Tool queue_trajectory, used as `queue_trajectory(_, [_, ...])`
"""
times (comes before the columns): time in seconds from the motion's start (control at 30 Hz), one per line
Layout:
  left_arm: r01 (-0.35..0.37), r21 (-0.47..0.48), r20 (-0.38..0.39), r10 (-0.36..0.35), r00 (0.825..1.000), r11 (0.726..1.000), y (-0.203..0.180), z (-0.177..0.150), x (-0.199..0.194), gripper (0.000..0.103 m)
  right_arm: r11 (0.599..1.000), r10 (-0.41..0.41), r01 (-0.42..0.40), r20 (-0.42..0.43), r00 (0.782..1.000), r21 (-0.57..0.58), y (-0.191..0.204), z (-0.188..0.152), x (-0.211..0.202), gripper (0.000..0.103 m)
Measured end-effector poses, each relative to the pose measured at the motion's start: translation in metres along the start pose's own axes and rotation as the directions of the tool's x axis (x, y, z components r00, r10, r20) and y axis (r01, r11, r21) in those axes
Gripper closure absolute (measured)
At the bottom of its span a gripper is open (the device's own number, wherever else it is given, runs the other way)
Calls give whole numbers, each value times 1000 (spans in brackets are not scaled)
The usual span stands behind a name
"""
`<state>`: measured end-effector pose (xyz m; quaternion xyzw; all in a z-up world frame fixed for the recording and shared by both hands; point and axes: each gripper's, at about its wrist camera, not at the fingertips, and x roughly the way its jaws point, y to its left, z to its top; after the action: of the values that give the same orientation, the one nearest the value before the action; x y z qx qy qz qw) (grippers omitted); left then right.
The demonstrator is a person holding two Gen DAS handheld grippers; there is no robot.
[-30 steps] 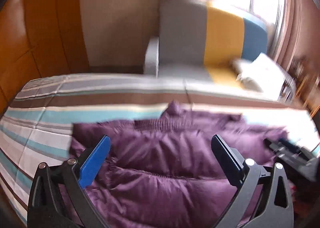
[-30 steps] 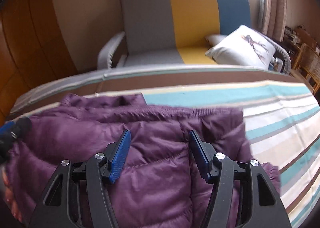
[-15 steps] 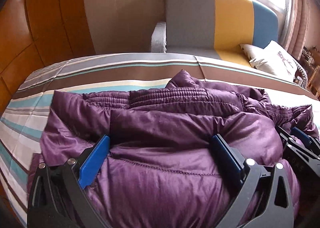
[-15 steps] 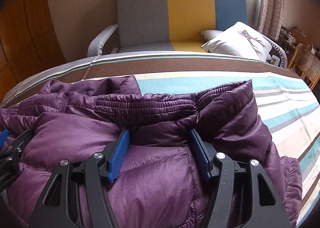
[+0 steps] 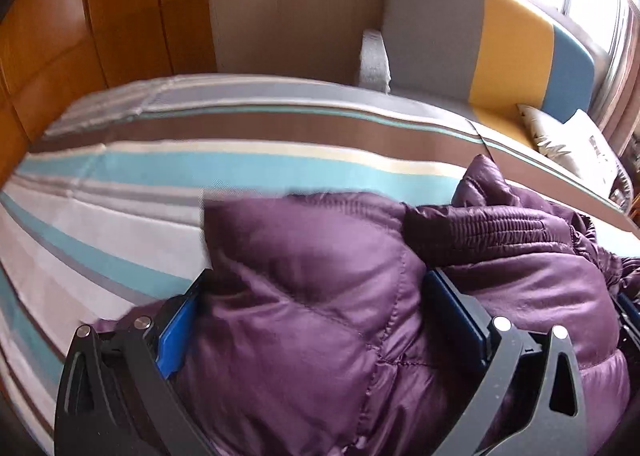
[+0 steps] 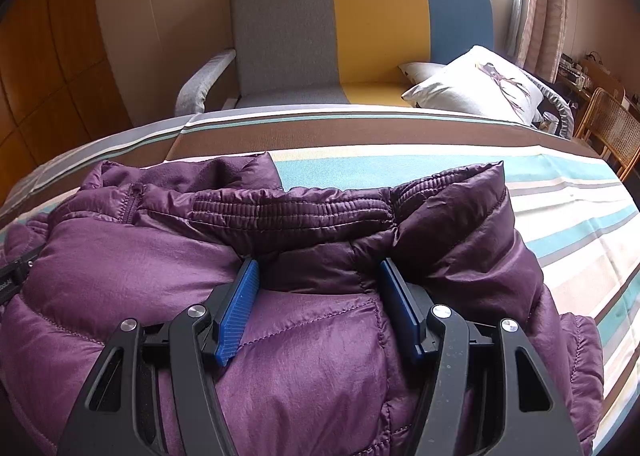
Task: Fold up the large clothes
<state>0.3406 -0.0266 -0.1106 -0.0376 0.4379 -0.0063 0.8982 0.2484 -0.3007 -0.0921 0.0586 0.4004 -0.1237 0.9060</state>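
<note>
The bed [image 6: 560, 216] carries everything, its striped cover running off to the far edge where the sofa [image 6: 360, 24] stands beyond. Across the near part of it lies my purple down jacket [image 6: 140, 276], doubled over so that the elastic hem [image 6: 288, 212] sits on top, running side to side, parallel to the bed's far edge. That side-to-side line is the jacket's long axis, and I judge the next fold turns on it: the bulk lies straight ahead of and under both tongs, with bare cover beyond towards the far edge and out to the left edge.

My right gripper [image 6: 318, 304] sits over the right half, just short of the hem, jaws spread wide with a puffed ridge of quilting between them; the pads look to rest against the fabric without pinching it. My left gripper [image 5: 316, 320] is at the jacket's left end, also spread wide with a fat fold bulging between the pads [image 5: 176, 336], none of it squeezed. The left is the nearer to the free end.
</note>
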Motion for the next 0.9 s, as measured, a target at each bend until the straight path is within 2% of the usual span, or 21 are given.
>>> queue_trajectory(0.1, [32,-24,-3,-32,999,999,5,-2,2,2,997,73,-73,-10,997,29,-8,3,-5,36])
queue_trajectory(0.17, [35,-27,1,-35,999,999,5,-4,1,2,989,136,-137,26,990,58,-21,6,-22,36])
queue_trajectory(0.23, [38,-29,3,-37,999,999,8,-6,0,2,985,161,-165,73,984,49,-32,10,-36,36])
queue_trajectory(0.3, [42,-31,5,-41,999,999,7,-4,1,2,991,132,-134,75,988,26,-45,13,-38,36])
queue_trajectory(0.37, [41,-30,5,-41,999,999,8,-6,0,2,994,93,-94,18,995,55,-62,14,-23,37])
queue_trajectory(0.43, [40,-30,5,-40,999,999,7,-6,0,2,984,135,-131,-26,990,124,-75,9,-5,38])
queue_trajectory(0.5, [36,-28,5,-36,999,999,7,-5,0,2,982,136,-133,-14,991,136,-75,6,2,38])
queue_trajectory(0.57, [28,-23,3,-28,1000,999,6,-5,1,2,989,99,-98,-12,995,108,-68,6,4,38])
queue_trajectory(0.67, [16,-14,0,-16,1000,1000,4,-3,1,2,987,109,-107,-17,994,116,-70,6,4,38])
queue_trajectory(0.77, [-18,12,-44,19,999,1000,-1,3,-6,2,990,77,-73,-26,997,122,-68,13,-11,38])
queue_trajectory(0.8, [-13,20,-57,15,998,1000,-3,5,-16,2,986,92,-90,-6,996,139,-66,13,-23,38])
queue_trajectory(0.9, [6,-15,-10,-6,1000,1000,-7,-1,-51,2,978,159,-163,41,986,134,-43,14,-58,38])
